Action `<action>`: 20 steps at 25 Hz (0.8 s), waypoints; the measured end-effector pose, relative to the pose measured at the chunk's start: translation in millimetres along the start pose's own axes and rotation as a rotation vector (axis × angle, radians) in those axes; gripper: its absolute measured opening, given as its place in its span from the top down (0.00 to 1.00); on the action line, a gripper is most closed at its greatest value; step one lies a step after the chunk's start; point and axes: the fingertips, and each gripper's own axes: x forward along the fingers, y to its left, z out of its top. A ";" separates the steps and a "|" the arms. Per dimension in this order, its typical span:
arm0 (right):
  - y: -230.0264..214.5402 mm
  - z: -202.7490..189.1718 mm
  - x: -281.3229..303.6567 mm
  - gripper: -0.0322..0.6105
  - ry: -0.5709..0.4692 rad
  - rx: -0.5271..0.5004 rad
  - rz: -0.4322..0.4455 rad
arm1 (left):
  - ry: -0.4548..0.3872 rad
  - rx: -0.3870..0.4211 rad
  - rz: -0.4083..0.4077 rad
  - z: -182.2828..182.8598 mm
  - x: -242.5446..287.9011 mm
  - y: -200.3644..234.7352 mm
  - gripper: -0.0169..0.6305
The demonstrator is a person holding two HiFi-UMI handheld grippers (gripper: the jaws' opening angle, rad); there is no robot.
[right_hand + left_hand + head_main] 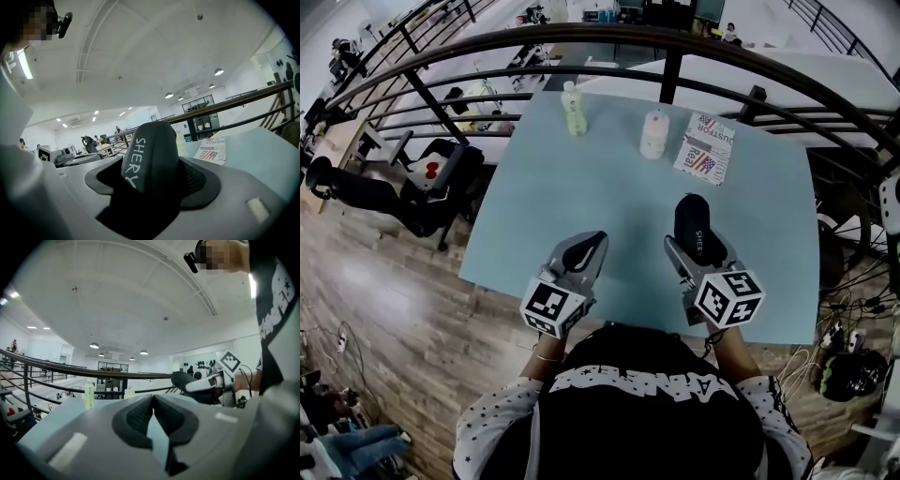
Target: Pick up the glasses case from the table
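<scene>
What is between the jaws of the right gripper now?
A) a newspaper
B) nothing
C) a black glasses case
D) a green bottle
C: in the right gripper view, the black glasses case with white letters sits clamped between the pads of the right gripper.

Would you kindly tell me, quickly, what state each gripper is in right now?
Left gripper: closed, jaws together, holding nothing.
Right gripper: closed on the glasses case.
</scene>
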 end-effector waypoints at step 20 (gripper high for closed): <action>5.4 -2.6 -5.8 0.37 -0.022 0.011 0.028 | 0.004 0.019 0.020 5.3 -8.5 -3.6 0.97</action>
